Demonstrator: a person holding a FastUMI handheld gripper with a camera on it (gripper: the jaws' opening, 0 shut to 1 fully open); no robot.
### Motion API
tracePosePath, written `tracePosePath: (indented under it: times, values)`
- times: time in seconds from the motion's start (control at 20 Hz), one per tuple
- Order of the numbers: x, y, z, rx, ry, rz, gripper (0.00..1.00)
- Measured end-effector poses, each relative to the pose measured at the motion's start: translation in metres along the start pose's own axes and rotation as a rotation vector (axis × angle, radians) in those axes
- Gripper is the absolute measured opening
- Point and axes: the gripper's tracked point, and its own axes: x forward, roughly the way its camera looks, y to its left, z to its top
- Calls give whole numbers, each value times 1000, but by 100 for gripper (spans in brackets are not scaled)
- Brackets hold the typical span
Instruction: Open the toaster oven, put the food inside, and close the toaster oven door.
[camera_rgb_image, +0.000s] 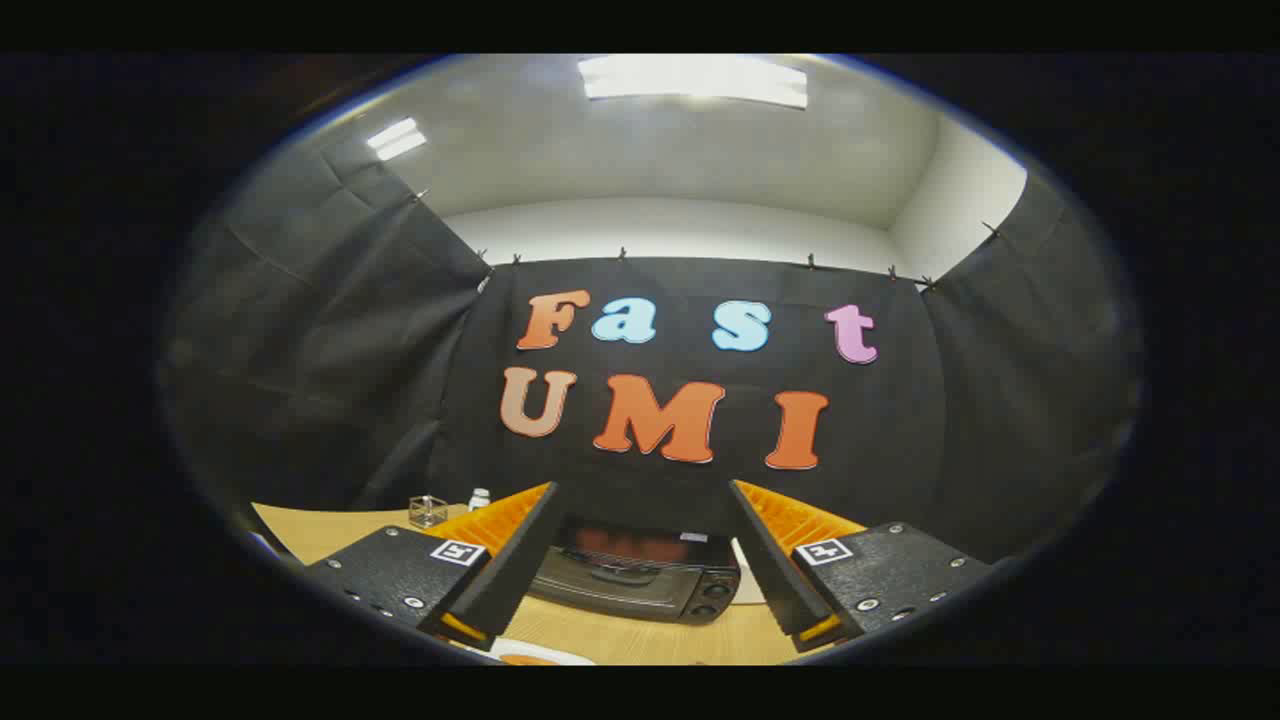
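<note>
Spread jaws, empty, toaster oven (640, 580) closed beyond them.

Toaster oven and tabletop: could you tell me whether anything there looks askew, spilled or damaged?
Nothing stands out. The toaster oven sits level on the table with its door closed, seen between the spread fingers of the open, empty hand-held gripper.

Black toaster oven (640, 580) (reddish glow in its window) on a light wood-grain table (640, 635).
</note>
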Motion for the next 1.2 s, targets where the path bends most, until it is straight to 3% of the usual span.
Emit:
tracePosePath:
  times: [1.2]
  values:
    - [1, -5, -7, 46, 30, -6, 97]
